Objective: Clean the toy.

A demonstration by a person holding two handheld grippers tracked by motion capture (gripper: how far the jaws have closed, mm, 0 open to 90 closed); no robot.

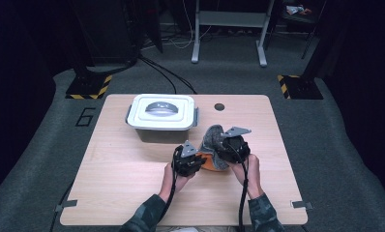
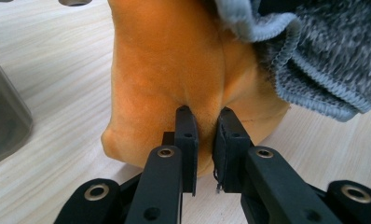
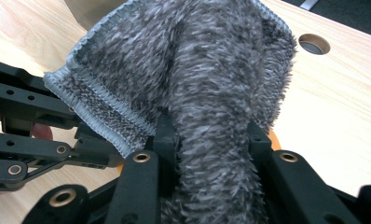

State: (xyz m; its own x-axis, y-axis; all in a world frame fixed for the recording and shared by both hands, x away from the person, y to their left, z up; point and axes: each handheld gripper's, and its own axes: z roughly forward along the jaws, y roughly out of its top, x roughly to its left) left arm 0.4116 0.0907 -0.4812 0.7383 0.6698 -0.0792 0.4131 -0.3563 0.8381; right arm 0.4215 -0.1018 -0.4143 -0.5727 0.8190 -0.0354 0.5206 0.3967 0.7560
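**Two cloths, one gripper on each**

Nearest us, our left gripper (image 1: pixel 187 162) is closed on a fold of the orange cloth (image 2: pixel 174 70); in the left gripper view the two pads pinch a ridge of its nap between them. The orange cloth lies on the bench (image 1: pixel 132 193) just ahead of that gripper, between the two hands. Our right gripper (image 1: pixel 232 147) clamps a thick fold of the grey cloth (image 3: pixel 211 70), which rises up and away from its jaws and hangs over the far edge of the orange one.

The relation that matters: the grey cloth sits on top and to the right, the orange cloth below and to the left, and the two overlap where the grey hem touches the orange surface. Each hand is already nearest its own piece, so we judge that parting them means drawing the hands apart, the right upward and the left holding low.

Farther off, the lidded box (image 1: pixel 162 117) stands at the back left, near the cloths but apart from them. A round hole (image 1: pixel 219 107) in the bench lies behind the right gripper. Nothing stands between the hands and the box.
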